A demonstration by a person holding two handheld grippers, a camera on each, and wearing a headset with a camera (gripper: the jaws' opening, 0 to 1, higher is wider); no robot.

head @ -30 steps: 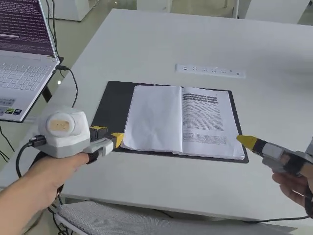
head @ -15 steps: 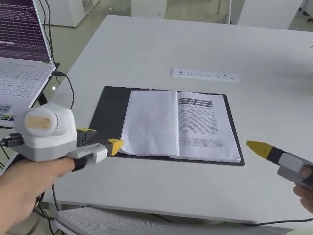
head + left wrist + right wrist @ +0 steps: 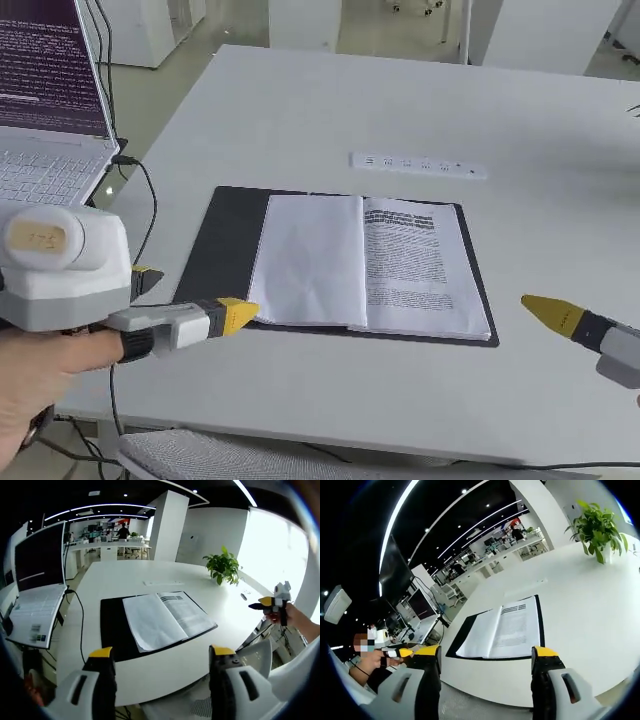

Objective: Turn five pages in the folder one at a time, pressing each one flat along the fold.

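The right hand-held gripper (image 3: 486,652) has its two yellow-tipped jaws spread wide, with nothing between them. Beyond them the folder (image 3: 500,627) lies open and flat on the white bench (image 3: 580,595). At far left, a person holds the left hand-held gripper (image 3: 402,653). A leafy plant (image 3: 597,527) shows at upper right.

The laptop (image 3: 45,130) and the right gripper (image 3: 548,311) run off the edges; print on the page (image 3: 420,262) is too small to read.

open office: desk rows (image 3: 109,547), laptop (image 3: 45,165), potted plant (image 3: 223,566)
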